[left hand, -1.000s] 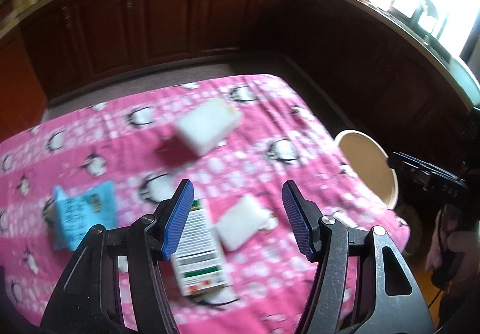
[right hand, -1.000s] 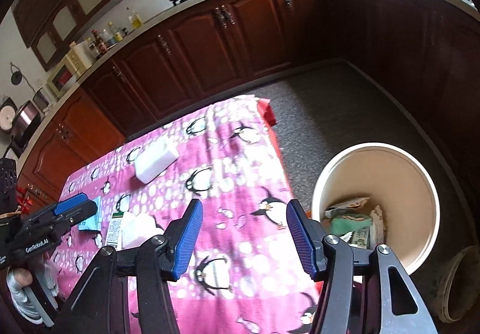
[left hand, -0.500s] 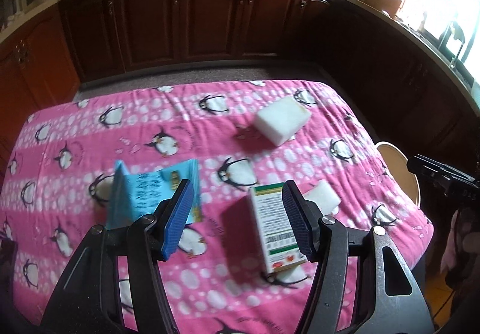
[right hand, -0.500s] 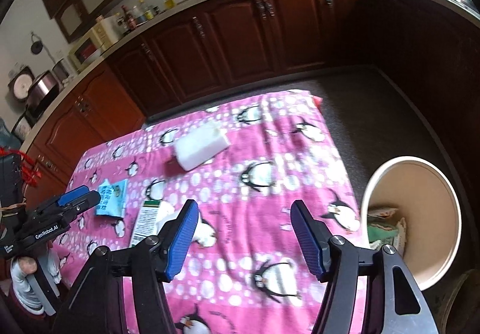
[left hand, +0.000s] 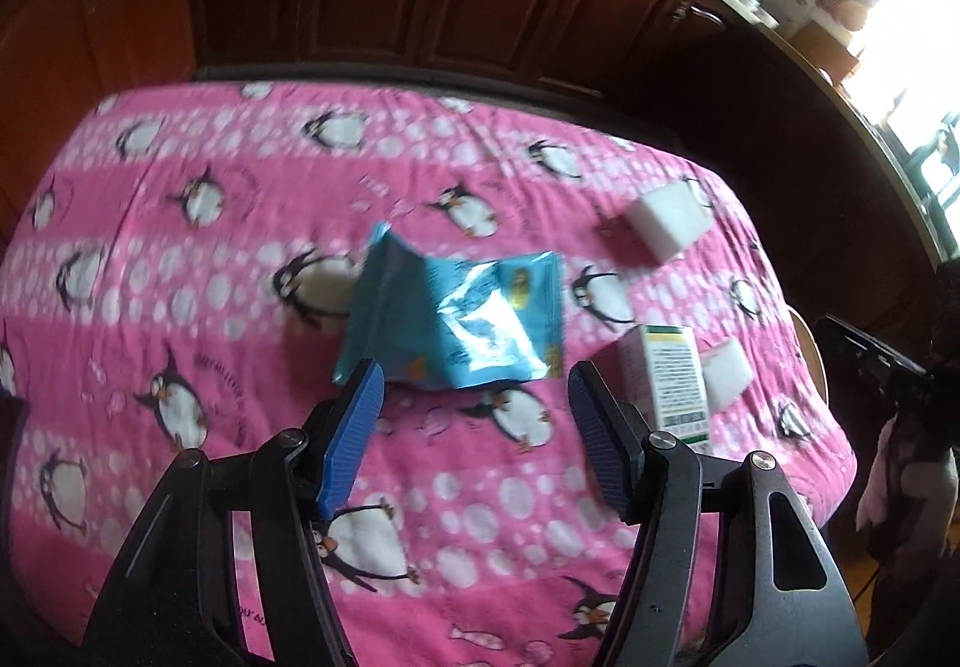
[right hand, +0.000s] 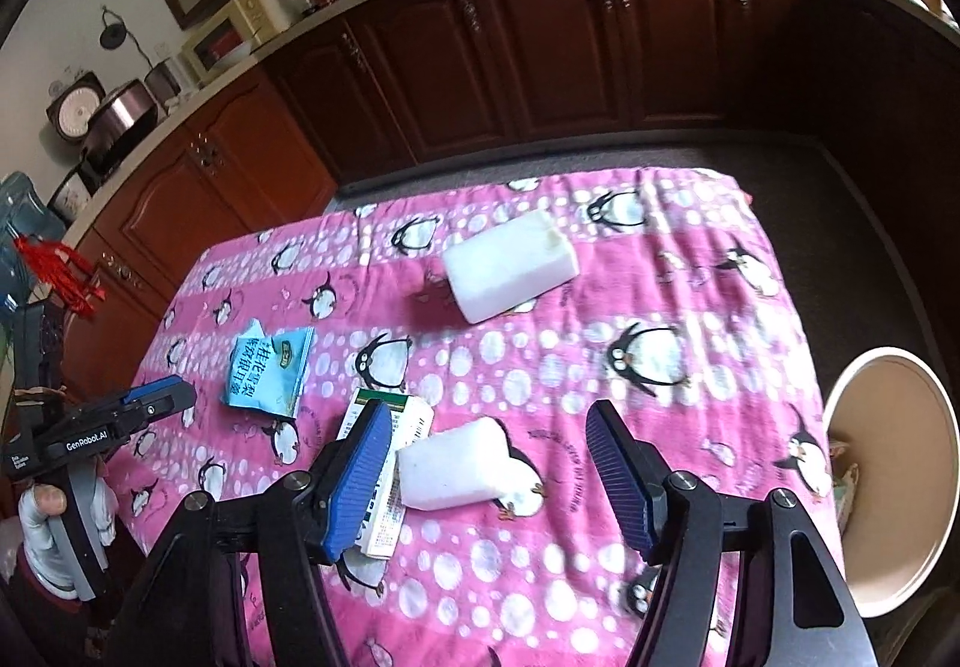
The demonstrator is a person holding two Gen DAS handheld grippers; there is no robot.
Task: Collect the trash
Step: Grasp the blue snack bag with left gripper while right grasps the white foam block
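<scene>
Trash lies on a pink penguin tablecloth point(left hand: 180, 259) point(right hand: 660, 271). A crumpled blue snack wrapper point(left hand: 456, 325) point(right hand: 270, 370) sits just ahead of my left gripper point(left hand: 474, 397), whose jaws are opening with nothing between them. A white and green carton point(left hand: 675, 379) point(right hand: 408, 427) lies beside a small white foam block point(left hand: 729, 373) point(right hand: 450, 460). My right gripper point(right hand: 489, 439) hovers over that small block, jaws opening, pads not touching it. A large white foam block point(left hand: 666, 220) point(right hand: 510, 265) lies further back. The left gripper point(right hand: 153, 403) also shows at the table's left edge.
A cream waste bin point(right hand: 894, 481) with trash inside stands on the floor off the table's right edge. Dark wooden kitchen cabinets point(right hand: 540, 43) run behind the table. A gloved hand point(right hand: 42, 523) holds the left gripper.
Both views swept left across the table. The blue wrapper now lies ahead of the left jaws instead of the carton. The right gripper left the bin side, came over the small block, and widened.
</scene>
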